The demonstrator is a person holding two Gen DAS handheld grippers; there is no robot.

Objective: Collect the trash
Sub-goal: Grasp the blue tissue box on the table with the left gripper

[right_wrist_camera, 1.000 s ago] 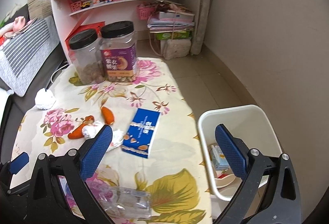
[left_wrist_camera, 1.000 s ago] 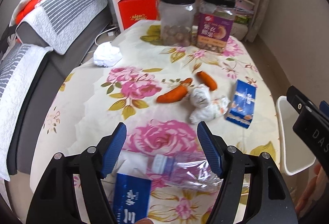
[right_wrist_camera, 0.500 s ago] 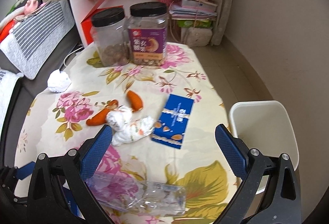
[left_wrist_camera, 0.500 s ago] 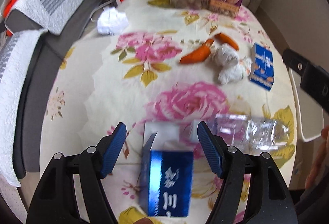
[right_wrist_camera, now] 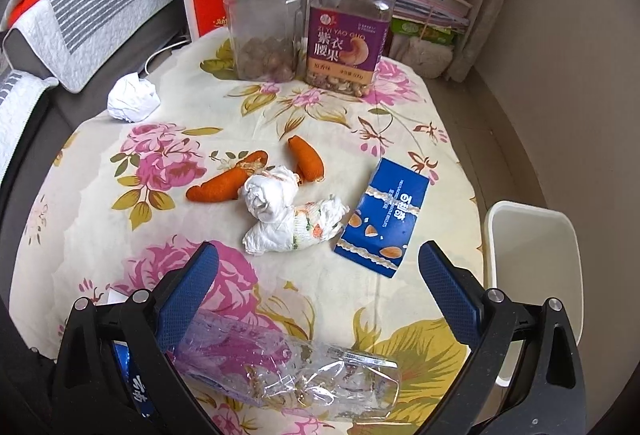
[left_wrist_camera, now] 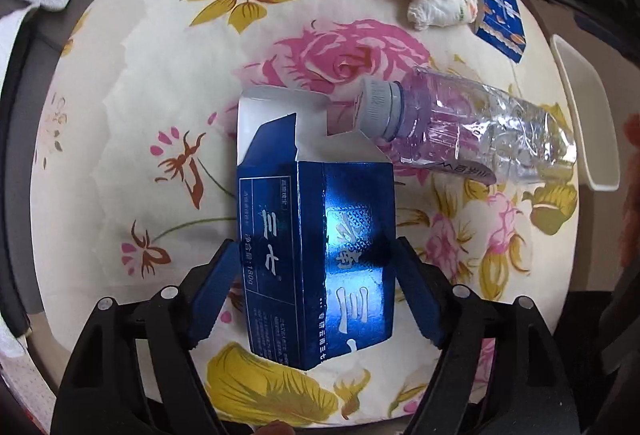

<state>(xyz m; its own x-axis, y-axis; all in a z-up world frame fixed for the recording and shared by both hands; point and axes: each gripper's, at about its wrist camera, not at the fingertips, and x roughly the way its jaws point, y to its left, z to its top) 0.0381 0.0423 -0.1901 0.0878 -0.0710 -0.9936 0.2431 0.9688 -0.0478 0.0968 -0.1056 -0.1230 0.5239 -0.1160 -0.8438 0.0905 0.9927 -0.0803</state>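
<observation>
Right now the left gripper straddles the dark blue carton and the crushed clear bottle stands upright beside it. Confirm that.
Not quite. The left gripper does straddle the dark blue carton, its jaws opening, but the crushed clear bottle lies on its side beside it, as the left wrist view shows.

The right gripper (right_wrist_camera: 318, 287) fills the bottom of the frame, its blue jaws spread wide with nothing pressed between them. Low in the frame, a crushed clear bottle (right_wrist_camera: 296, 371) lies on the flowered surface (right_wrist_camera: 100, 227), partly behind the left jaw. At centre sit crumpled white wrappers (right_wrist_camera: 284, 215) touching two orange peels (right_wrist_camera: 224, 187). Right of them lies a flat blue snack box (right_wrist_camera: 386, 219). A white paper ball (right_wrist_camera: 132, 101) rests at upper left. Two black-lidded jars (right_wrist_camera: 308, 23) stand side by side at the top. A white bin (right_wrist_camera: 536, 275) stands at the right edge, beside the surface.
</observation>
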